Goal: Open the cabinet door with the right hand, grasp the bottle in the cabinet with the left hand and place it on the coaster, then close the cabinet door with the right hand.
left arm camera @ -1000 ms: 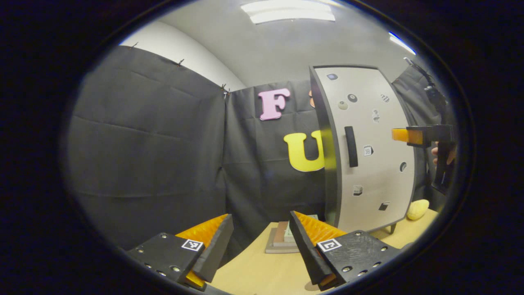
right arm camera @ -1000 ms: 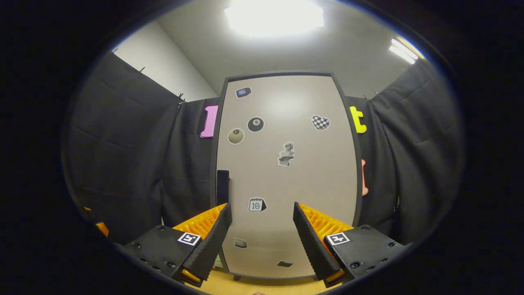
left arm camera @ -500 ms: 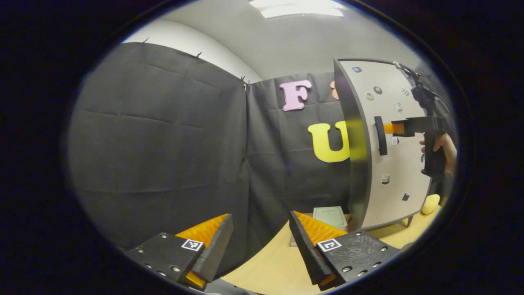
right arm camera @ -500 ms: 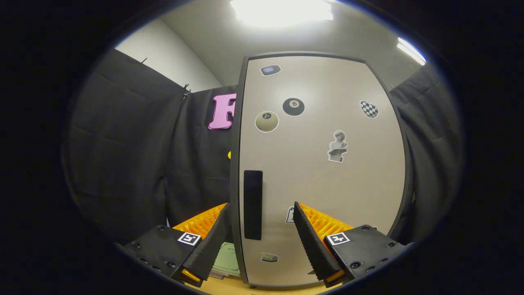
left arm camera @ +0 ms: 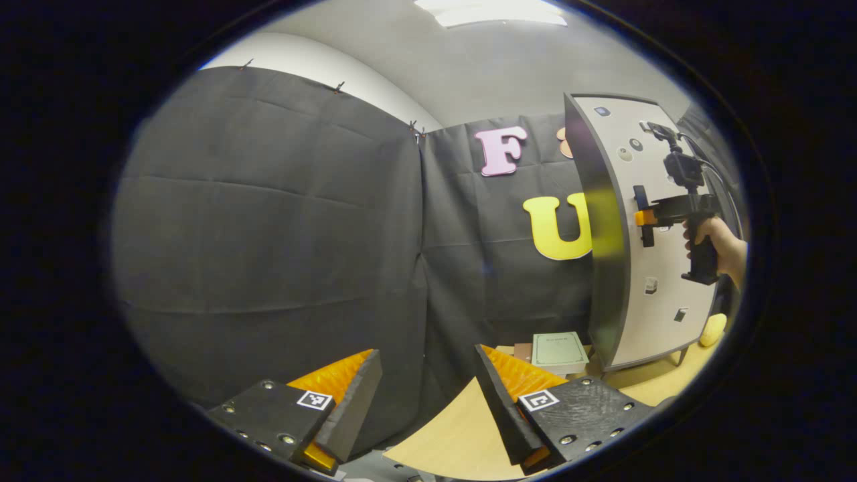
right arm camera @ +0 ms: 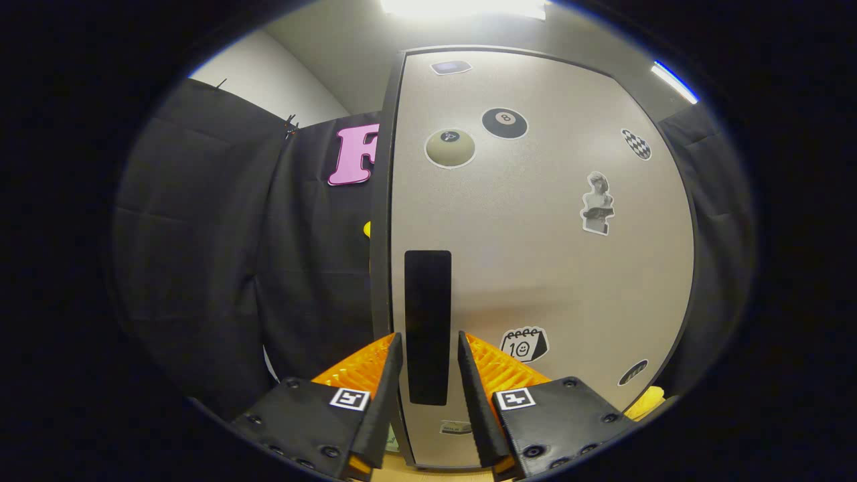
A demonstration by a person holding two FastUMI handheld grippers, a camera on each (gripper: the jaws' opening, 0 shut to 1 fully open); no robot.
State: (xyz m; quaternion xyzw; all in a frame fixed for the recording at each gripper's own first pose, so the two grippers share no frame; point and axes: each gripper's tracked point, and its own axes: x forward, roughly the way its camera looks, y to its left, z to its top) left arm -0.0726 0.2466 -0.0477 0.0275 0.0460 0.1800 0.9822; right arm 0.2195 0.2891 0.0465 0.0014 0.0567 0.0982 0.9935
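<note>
Right gripper (right arm camera: 426, 348) nearer, fingers astride upright door handle (right arm camera: 427, 327).

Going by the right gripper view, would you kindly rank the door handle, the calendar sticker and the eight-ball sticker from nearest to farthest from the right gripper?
1. Door handle: between the fingers of the right gripper, at the door's left edge.
2. Calendar sticker: low on the door, just right of the fingers.
3. Eight-ball sticker: high up the door.

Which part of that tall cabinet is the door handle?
Find the pale cabinet door dotted with stickers. Near its left edge, about mid-height, runs the handle, an upright bar between the right gripper fingers. Unlike the small pictured stickers, it is plain, black and long.
</note>
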